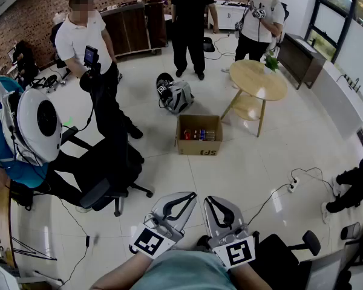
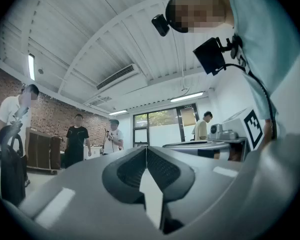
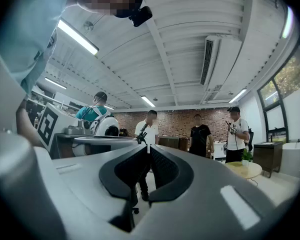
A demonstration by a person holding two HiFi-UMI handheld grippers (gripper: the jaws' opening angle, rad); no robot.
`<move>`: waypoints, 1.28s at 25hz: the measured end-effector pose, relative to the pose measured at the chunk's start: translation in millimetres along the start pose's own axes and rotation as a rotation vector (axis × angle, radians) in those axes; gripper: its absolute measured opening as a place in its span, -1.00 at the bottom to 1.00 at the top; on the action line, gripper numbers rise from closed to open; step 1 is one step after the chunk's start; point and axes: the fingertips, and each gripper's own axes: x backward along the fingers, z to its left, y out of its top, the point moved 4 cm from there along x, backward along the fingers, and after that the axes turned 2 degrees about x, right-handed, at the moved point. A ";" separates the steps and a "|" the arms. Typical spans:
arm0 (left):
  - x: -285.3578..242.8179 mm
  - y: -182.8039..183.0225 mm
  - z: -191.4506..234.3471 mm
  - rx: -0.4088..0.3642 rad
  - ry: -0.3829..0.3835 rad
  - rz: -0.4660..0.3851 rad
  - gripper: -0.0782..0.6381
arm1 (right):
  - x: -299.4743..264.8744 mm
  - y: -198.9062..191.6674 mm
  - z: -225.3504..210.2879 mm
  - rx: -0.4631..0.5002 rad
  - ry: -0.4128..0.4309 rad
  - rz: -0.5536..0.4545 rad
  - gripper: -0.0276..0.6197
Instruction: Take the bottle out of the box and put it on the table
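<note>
The head camera looks from high up, steeply down at the floor (image 1: 230,174). The left gripper (image 1: 189,196) and right gripper (image 1: 209,199) sit close at its bottom edge, and the box (image 1: 199,142) lies farther off at mid-frame. Each gripper camera sits low just behind its own jaws, facing about level across the room under much ceiling (image 3: 180,44). All three views share the brick wall (image 1: 30,17) and the person in black (image 1: 192,17). The round counter (image 1: 257,80) shows in the head and right gripper views.

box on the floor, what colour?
Brown: a cardboard box; shows best in the head view.
</note>
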 end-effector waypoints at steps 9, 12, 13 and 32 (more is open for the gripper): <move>-14.0 0.1 -6.7 -0.002 0.011 -0.003 -0.73 | 7.3 -1.7 -14.1 -0.005 0.002 0.002 -0.83; -20.0 -2.8 -10.4 0.002 0.013 0.011 -0.68 | 10.6 -1.9 -20.2 -0.005 0.006 -0.003 -0.82; -22.2 -3.5 -11.3 0.003 0.014 0.014 -0.67 | 11.4 -1.7 -22.5 -0.003 0.008 -0.007 -0.81; -82.4 -26.3 1.2 0.032 0.114 0.021 -0.52 | -0.8 -24.9 -89.3 -0.025 0.123 0.010 -0.67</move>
